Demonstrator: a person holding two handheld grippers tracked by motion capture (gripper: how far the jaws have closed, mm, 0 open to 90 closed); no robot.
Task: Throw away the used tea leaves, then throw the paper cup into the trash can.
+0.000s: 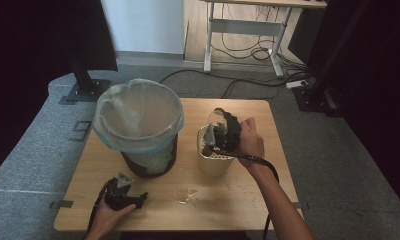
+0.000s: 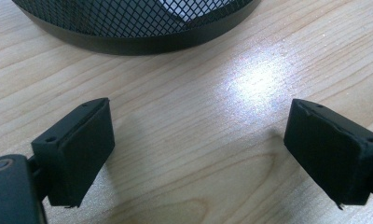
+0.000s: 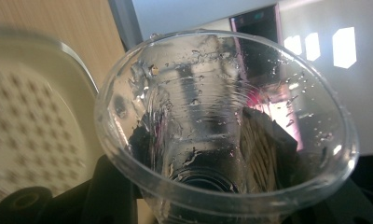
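My right gripper point(image 1: 221, 131) is shut on a clear plastic cup point(image 1: 217, 116), holding it tilted just above a cream container point(image 1: 214, 162) with a perforated insert. In the right gripper view the wet cup point(image 3: 222, 116) opens toward the camera, with dark specks stuck to its inner wall. The black pads point(image 3: 268, 135) press on its sides, and the perforated insert point(image 3: 26, 130) lies to the left. My left gripper point(image 1: 137, 198) rests on the wooden table point(image 1: 238, 200) at the near left, open with nothing between its pads point(image 2: 84, 149).
A black mesh bin point(image 1: 138, 125) lined with a clear bag stands at the table's left, and its base point(image 2: 138, 23) is just ahead of my left gripper. A small clear plastic piece point(image 1: 185, 195) lies near the front edge. Dark crumbs speckle the table by the container.
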